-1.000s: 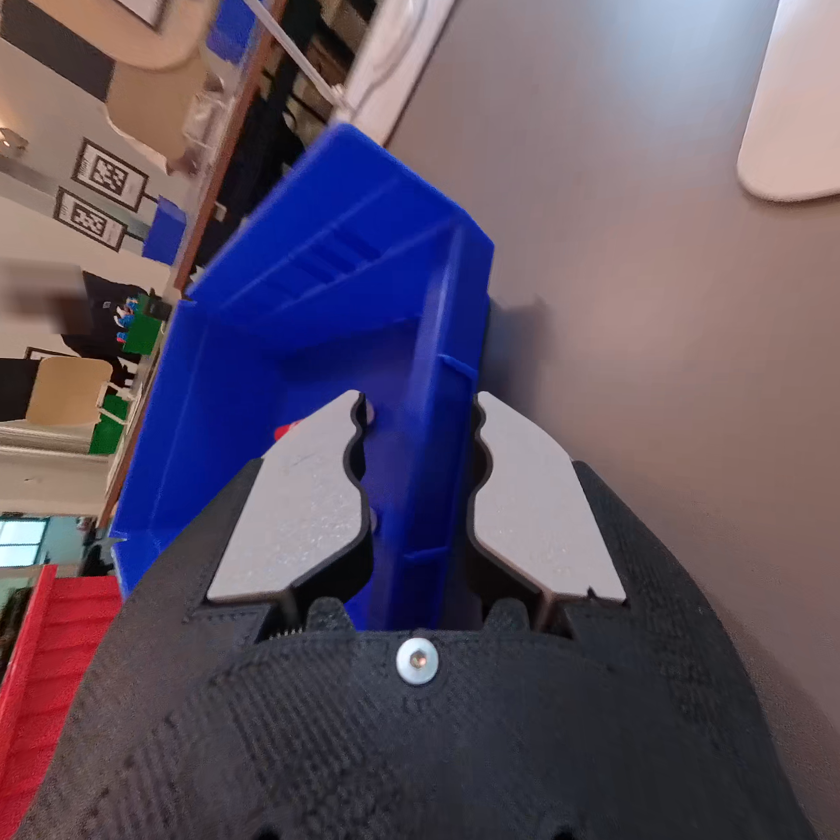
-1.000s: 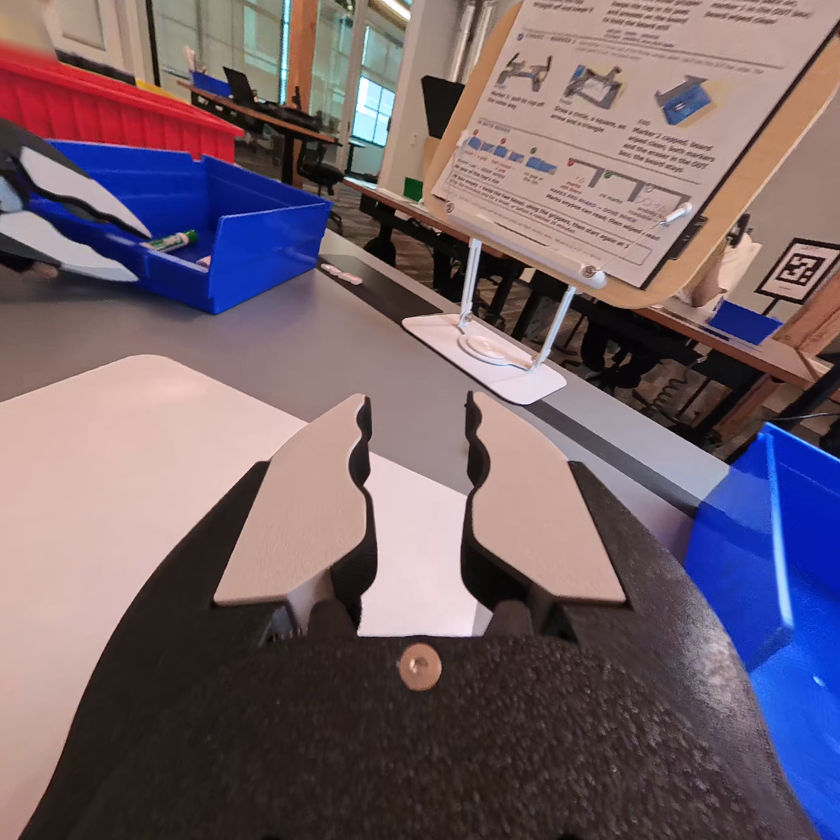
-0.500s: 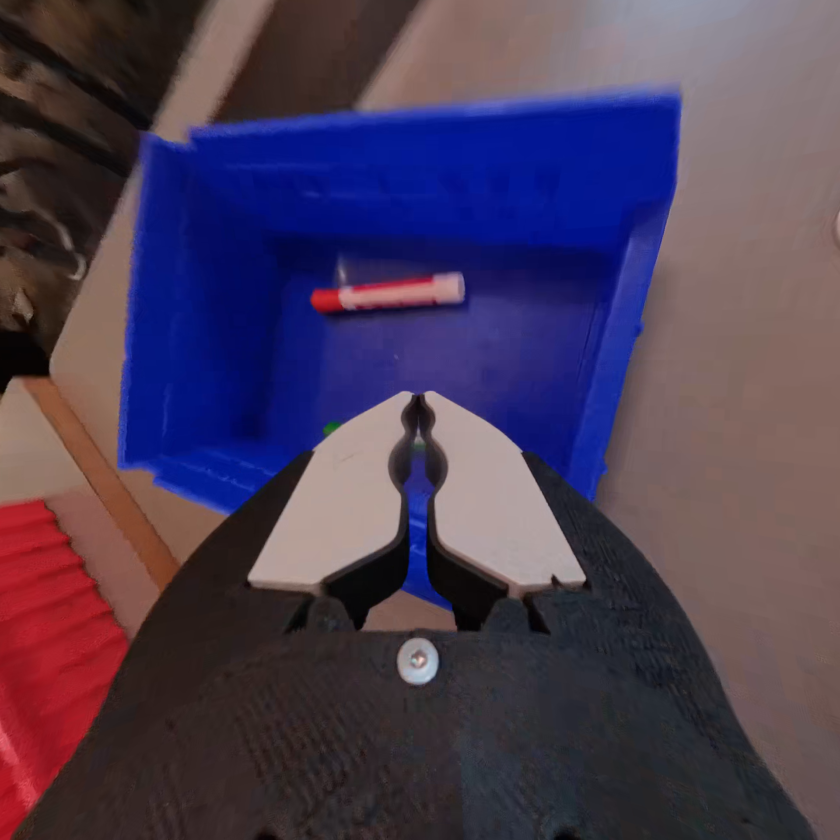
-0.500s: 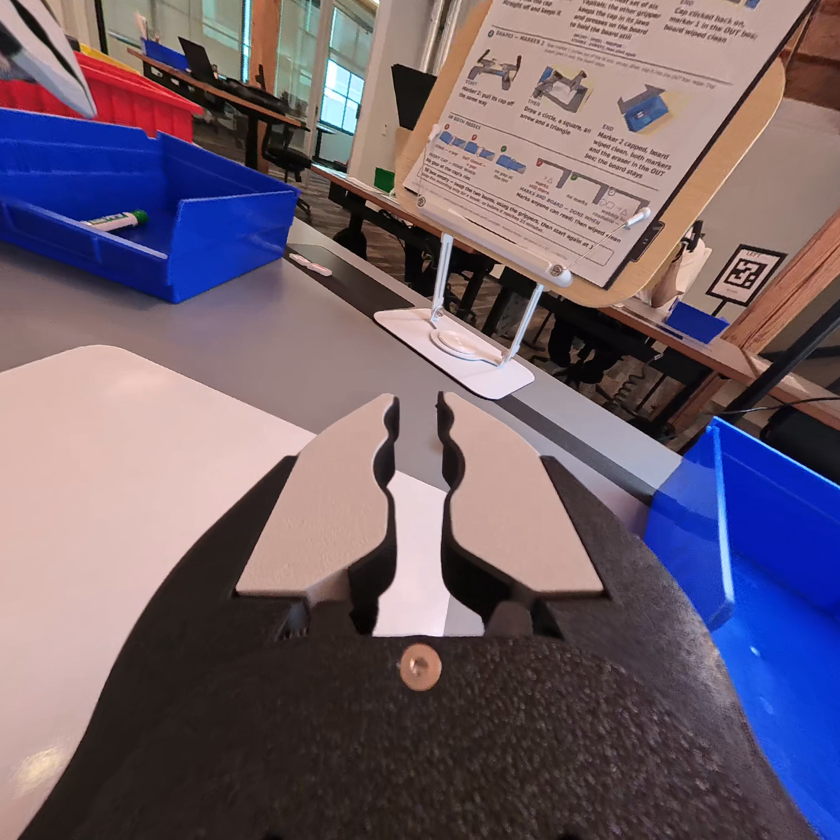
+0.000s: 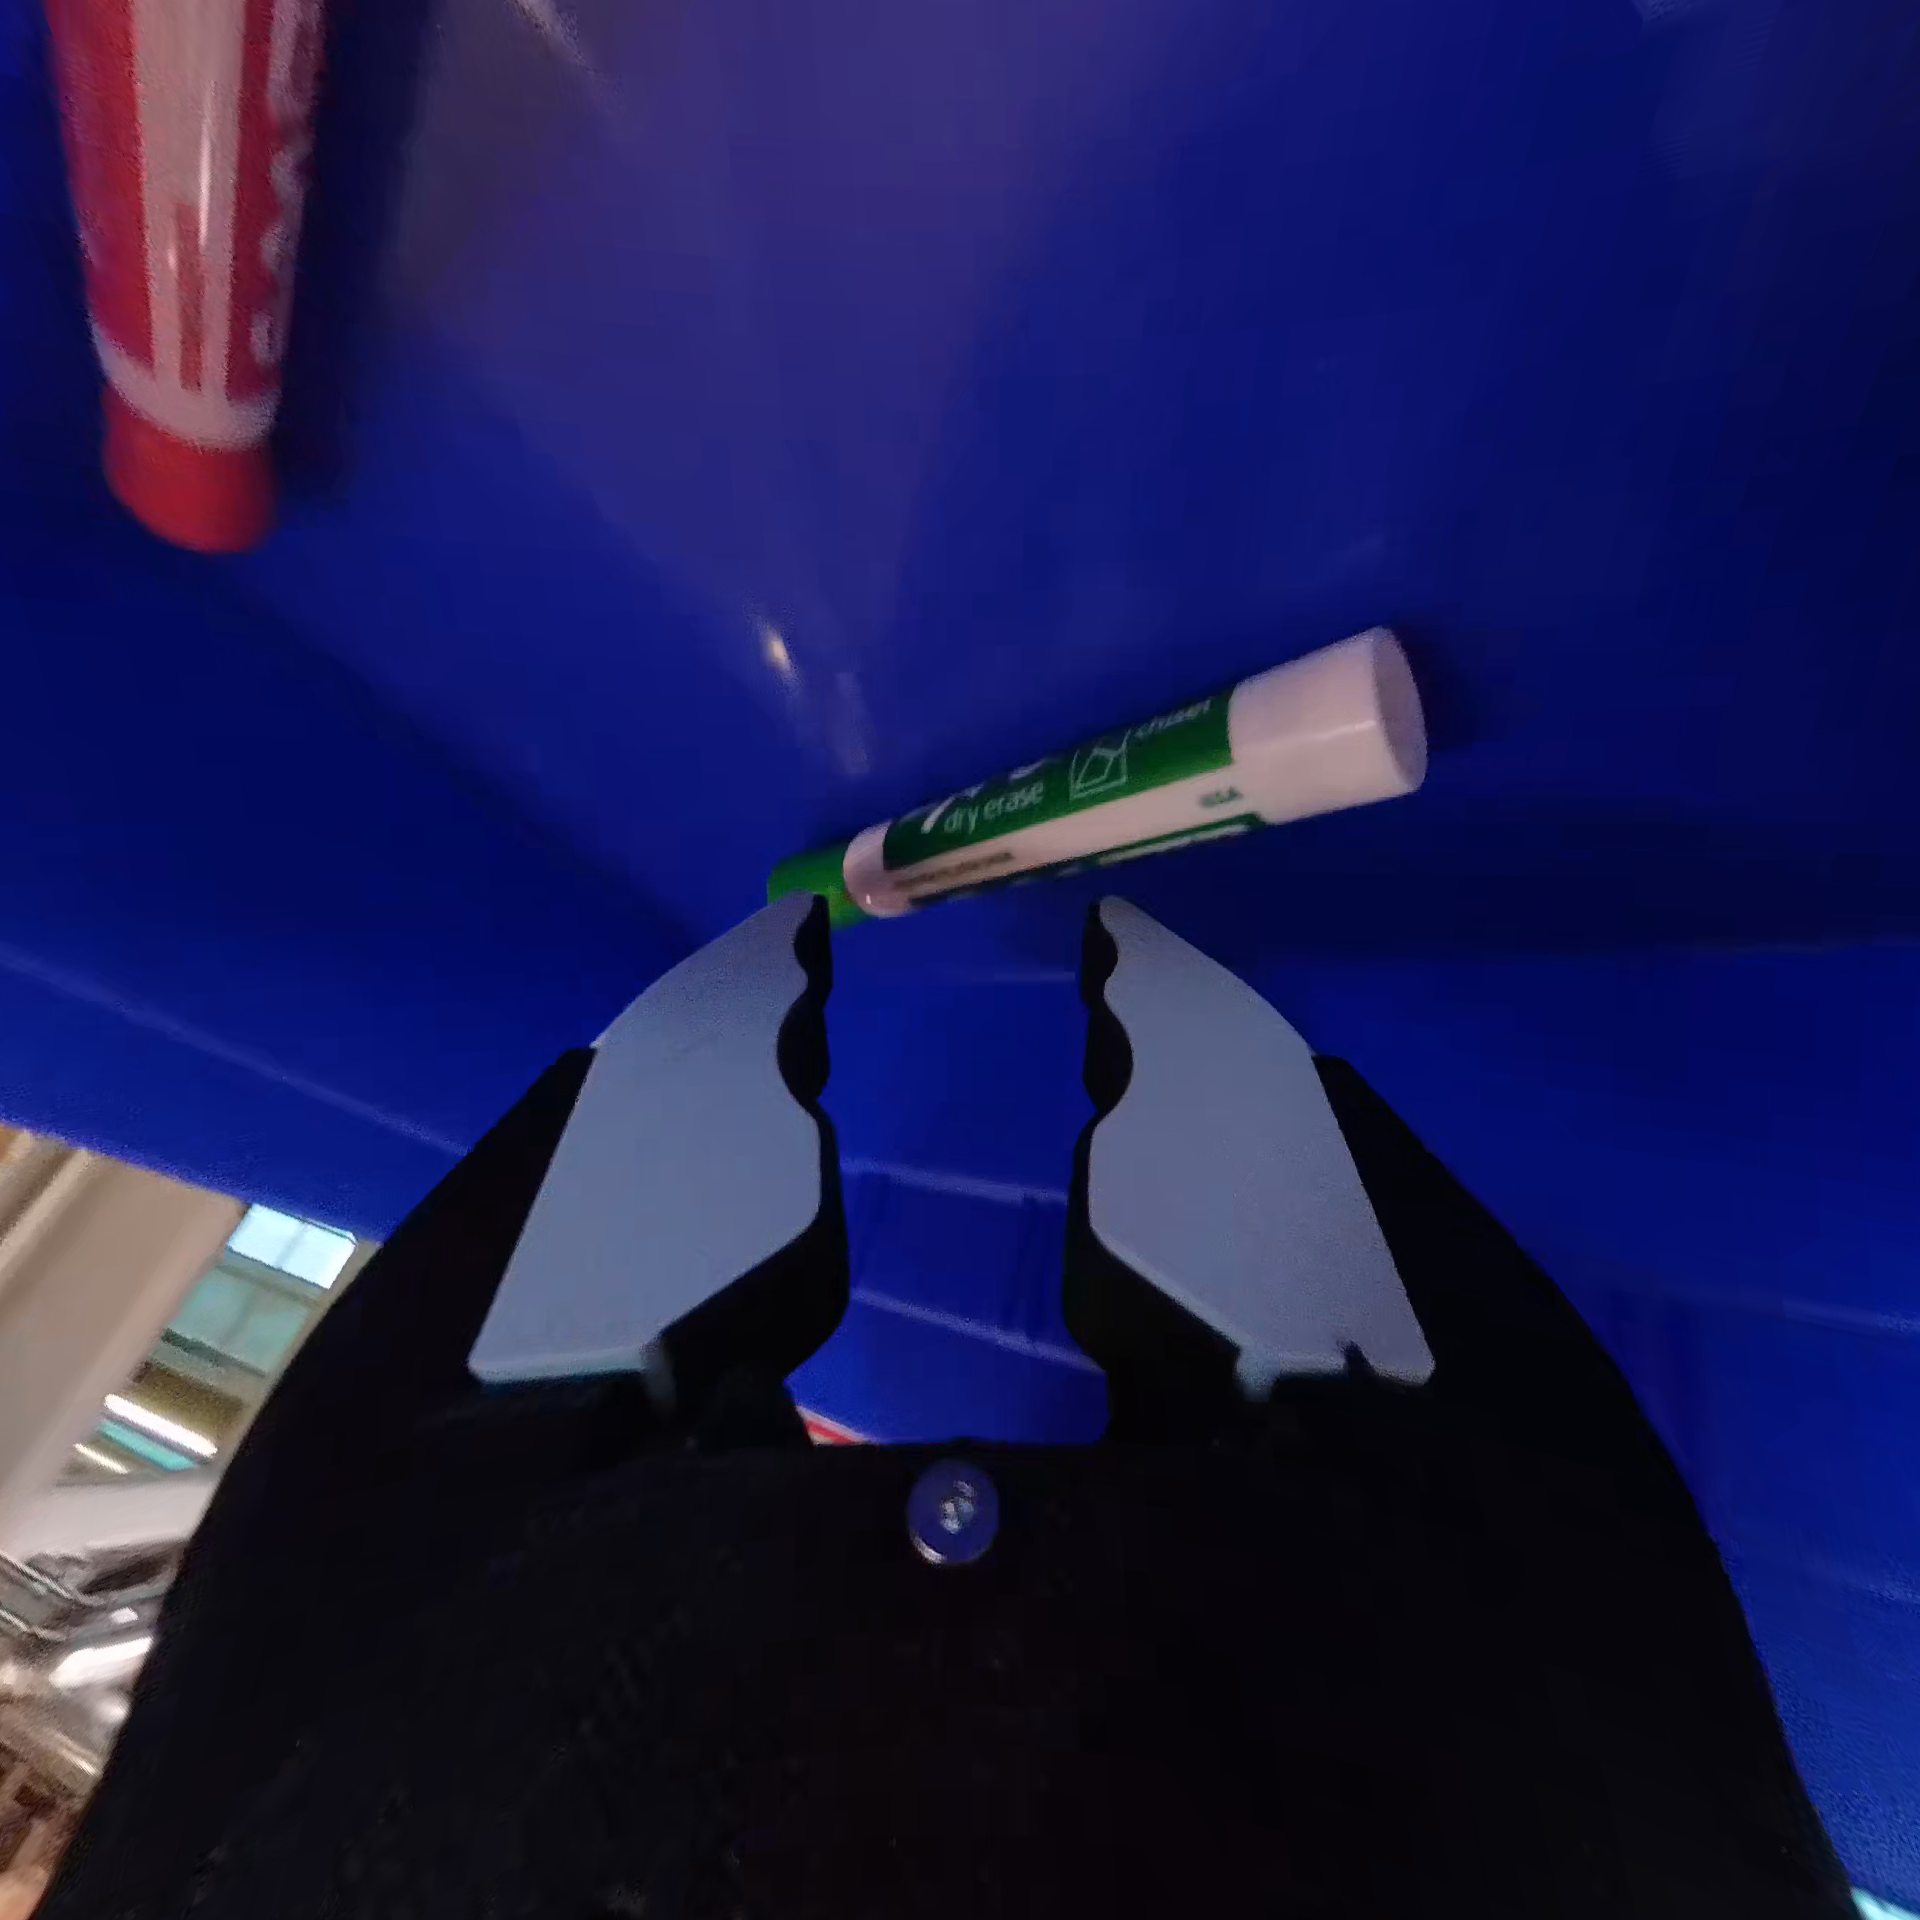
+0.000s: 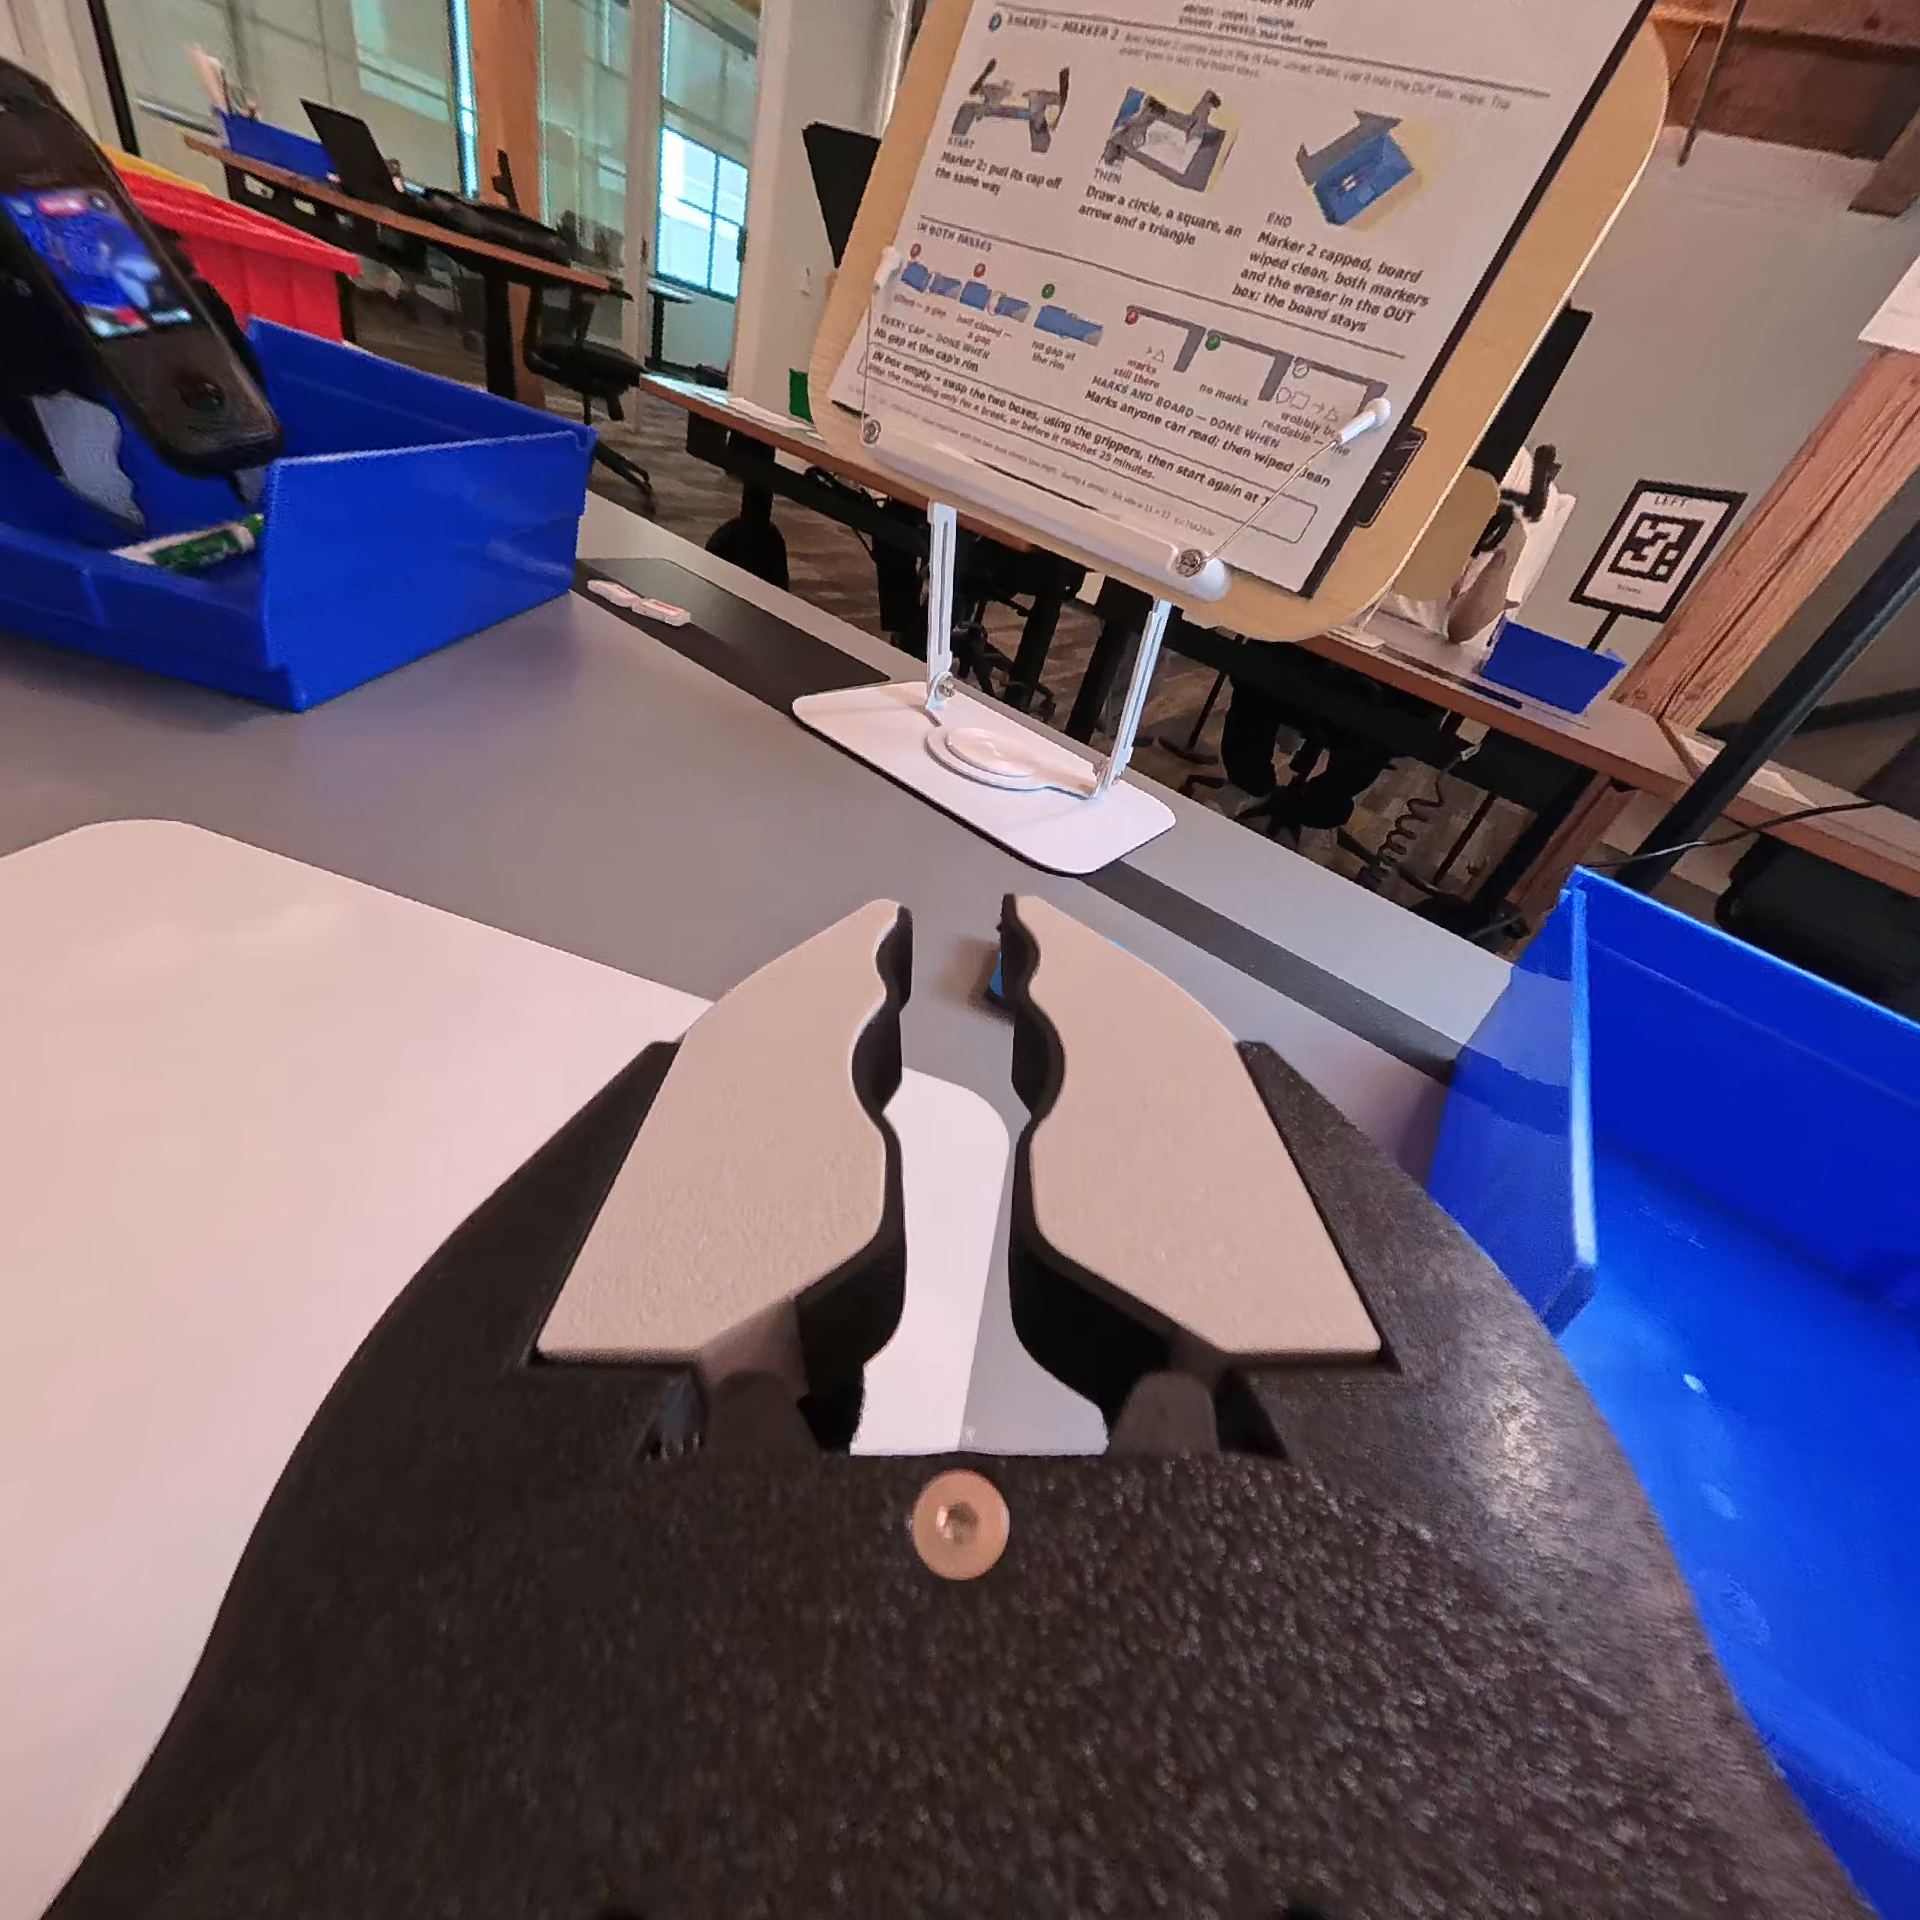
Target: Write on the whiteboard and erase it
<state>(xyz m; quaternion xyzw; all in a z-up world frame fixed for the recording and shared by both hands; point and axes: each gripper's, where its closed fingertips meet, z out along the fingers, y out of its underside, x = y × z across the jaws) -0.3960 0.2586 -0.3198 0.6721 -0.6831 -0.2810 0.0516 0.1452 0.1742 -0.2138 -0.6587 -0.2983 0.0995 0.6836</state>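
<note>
While left gripper (image 5: pixel 954 914) gapes | green marker (image 5: pixel 1101 790) ahead | red marker (image 5: pixel 187 260) left-view only

Left gripper (image 5: pixel 954 914): jaws spread wide, nothing between them, tips pointing down and forward.
Left fingers (image 5: pixel 675 1143): grey pads on black bodies, both in view.
Right gripper (image 6: pixel 954 914): jaws close together with a narrow gap, empty, held low and level.
Right fingers (image 6: pixel 1174 1164): grey pads, both in view.

Hovered open inside blue bin (image 5: pixel 1039 312): left gripper (image 5: pixel 956 914), tips just short of green marker (image 5: pixel 1122 779) lying on floor. Red marker (image 5: pixel 187 270) lay well apart, upper left.
</note>
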